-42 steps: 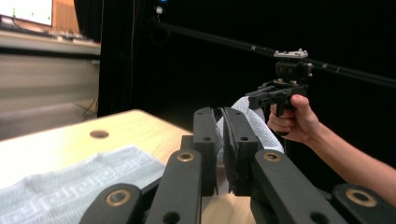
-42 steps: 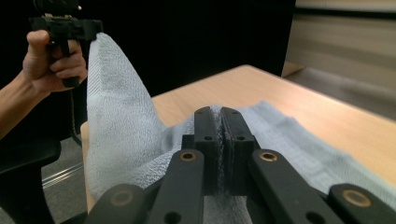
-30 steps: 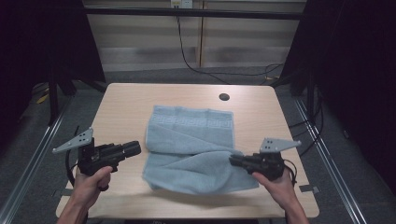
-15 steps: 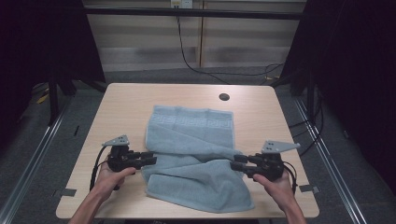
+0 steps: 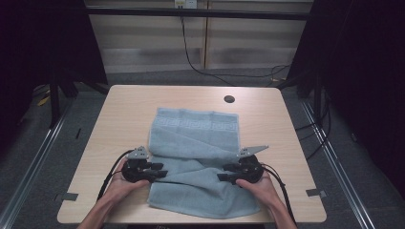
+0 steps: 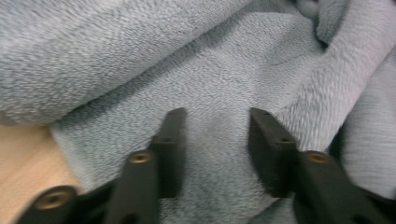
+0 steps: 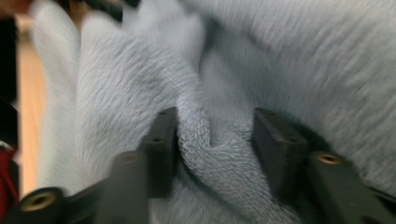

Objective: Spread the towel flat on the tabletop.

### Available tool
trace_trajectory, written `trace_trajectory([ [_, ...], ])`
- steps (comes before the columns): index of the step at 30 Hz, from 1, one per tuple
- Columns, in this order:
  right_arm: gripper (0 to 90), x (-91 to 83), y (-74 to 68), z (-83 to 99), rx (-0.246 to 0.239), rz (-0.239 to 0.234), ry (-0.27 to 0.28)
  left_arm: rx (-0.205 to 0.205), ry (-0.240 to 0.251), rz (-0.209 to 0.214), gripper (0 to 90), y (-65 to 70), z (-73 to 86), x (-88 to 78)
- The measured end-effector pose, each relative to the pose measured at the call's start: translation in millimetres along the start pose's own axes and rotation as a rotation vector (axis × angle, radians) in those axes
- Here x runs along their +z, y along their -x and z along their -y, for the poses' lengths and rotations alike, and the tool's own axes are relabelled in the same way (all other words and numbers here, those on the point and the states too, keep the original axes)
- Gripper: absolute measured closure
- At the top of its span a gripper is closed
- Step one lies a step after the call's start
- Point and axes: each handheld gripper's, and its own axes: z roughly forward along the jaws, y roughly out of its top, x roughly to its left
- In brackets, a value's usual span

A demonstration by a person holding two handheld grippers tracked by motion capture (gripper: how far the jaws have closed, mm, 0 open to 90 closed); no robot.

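A light blue towel (image 5: 196, 129) lies partly folded on the wooden table (image 5: 119, 109), its near part rumpled between my hands. My left gripper (image 5: 161, 171) rests at the towel's left edge, pointing right. In the left gripper view its jaws (image 6: 215, 116) stand apart over flat towel pile (image 6: 140, 46); they have just been closing, and the pads pinch nothing. My right gripper (image 5: 223, 172) lies at the towel's right side, pointing left. Its jaws (image 7: 215, 116) have just been opening, with a loose ridge of towel (image 7: 205, 140) standing between them.
A round cable hole (image 5: 229, 99) sits in the table's far right part. Bare wood flanks the towel left and right. A black cable (image 5: 191, 57) runs down the wall behind the table. Metal rails (image 5: 38, 157) run along the floor on both sides.
Both hands have sunk to the table. The left gripper moved right to the towel's edge. The towel's near part has dropped and spread toward the front edge.
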Motion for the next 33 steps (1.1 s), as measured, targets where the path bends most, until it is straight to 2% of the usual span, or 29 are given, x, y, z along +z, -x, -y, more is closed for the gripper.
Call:
trace_trajectory([
  [2,63.2,-1.3,-2.4,1.5,0.019,-0.005,0.005,-0.007,-0.011,0.004,75.9,1.1,3.6,-3.9],
  [3,66.9,-1.5,-3.5,3.0,0.014,-0.007,0.004,-0.025,-0.008,0.007,83.0,2.2,6.6,-5.7],
  [5,71.8,-2.5,-5.3,8.0,0.013,-0.016,0.009,-0.049,-0.016,0.046,89.3,5.4,11.1,-8.9],
  [7,75.4,-6.4,-8.6,12.2,0.012,-0.022,0.007,-0.036,-0.039,0.076,90.0,12.5,14.6,-12.8],
  [9,75.8,-10.7,-14.7,16.0,0.004,-0.030,-0.003,-0.051,-0.050,0.098,90.0,22.6,20.3,-17.1],
  [11,76.3,-15.9,-21.9,21.2,0.018,-0.065,0.014,-0.028,-0.065,0.112,90.0,33.5,26.4,-22.5],
  [12,76.4,-18.1,-27.2,23.7,0.015,-0.075,0.019,-0.028,-0.067,0.120,90.0,37.8,29.7,-25.6],
  [14,76.6,-21.5,-39.3,28.5,-0.014,-0.059,-0.003,-0.029,-0.071,0.137,90.0,45.5,35.8,-30.5],
  [15,76.7,-23.7,-43.9,32.1,-0.014,-0.068,-0.006,-0.020,-0.077,0.144,90.0,49.7,37.5,-32.8],
  [16,76.8,-26.1,-48.3,35.9,-0.015,-0.078,-0.009,-0.012,-0.077,0.172,90.0,54.5,39.5,-34.4],
  [17,77.0,-28.9,-52.5,39.8,-0.015,-0.086,-0.013,-0.015,-0.080,0.182,90.0,59.7,41.5,-36.4],
  [18,77.0,-32.0,-56.9,43.8,-0.015,-0.095,-0.015,-0.015,-0.078,0.199,90.0,65.1,43.8,-38.5],
  [19,75.3,-39.0,-66.6,51.5,-0.002,-0.136,-0.007,-0.004,-0.073,0.215,90.0,70.1,45.8,-40.7],
  [20,75.3,-39.0,-66.6,51.5,-0.002,-0.136,-0.007,0.001,-0.060,0.219,90.0,73.6,47.1,-43.1],
  [21,73.0,-42.9,-71.4,54.3,-0.001,-0.153,0.000,-0.017,-0.040,0.227,89.3,74.7,47.0,-45.8],
  [22,69.1,-50.3,-77.5,54.6,-0.014,-0.148,0.022,-0.036,-0.012,0.245,84.3,73.5,45.5,-48.2],
  [23,69.1,-50.3,-77.5,54.6,-0.014,-0.148,0.022,-0.042,0.016,0.246,84.3,71.4,42.3,-49.9],
  [24,62.2,-56.2,-74.5,47.4,-0.019,-0.134,0.063,-0.062,0.049,0.205,76.9,62.3,33.3,-49.6],
  [25,61.1,-57.2,-69.7,42.3,-0.011,-0.125,0.085,-0.062,0.049,0.205,76.9,62.3,33.3,-49.6],
  [26,61.1,-57.2,-69.7,42.3,-0.011,-0.125,0.085,-0.063,0.055,0.195,76.9,56.7,29.1,-48.0],
  [27,59.8,-57.1,-63.9,37.3,-0.013,-0.117,0.102,-0.068,0.052,0.176,76.0,52.2,25.1,-44.8],
  [28,58.1,-56.0,-57.3,32.4,-0.002,-0.113,0.115,-0.078,0.035,0.180,72.8,47.5,21.7,-40.2],
  [29,57.3,-53.2,-50.4,27.9,0.009,-0.111,0.119,-0.069,0.018,0.166,70.3,43.1,19.0,-35.4],
  [30,57.9,-48.9,-43.9,23.9,-0.001,-0.106,0.098,-0.064,0.011,0.126,68.8,38.1,17.5,-31.2],
  [31,57.5,-44.1,-38.6,21.0,-0.007,-0.072,0.074,-0.087,0.006,0.113,66.1,32.5,17.3,-26.9],
  [32,57.1,-39.0,-32.3,19.3,0.009,-0.068,0.065,-0.090,-0.010,0.104,64.7,28.7,17.8,-23.8],
  [33,57.0,-34.2,-27.0,18.5,0.026,-0.090,0.056,-0.075,-0.032,0.080,64.5,27.6,18.1,-21.7],
])
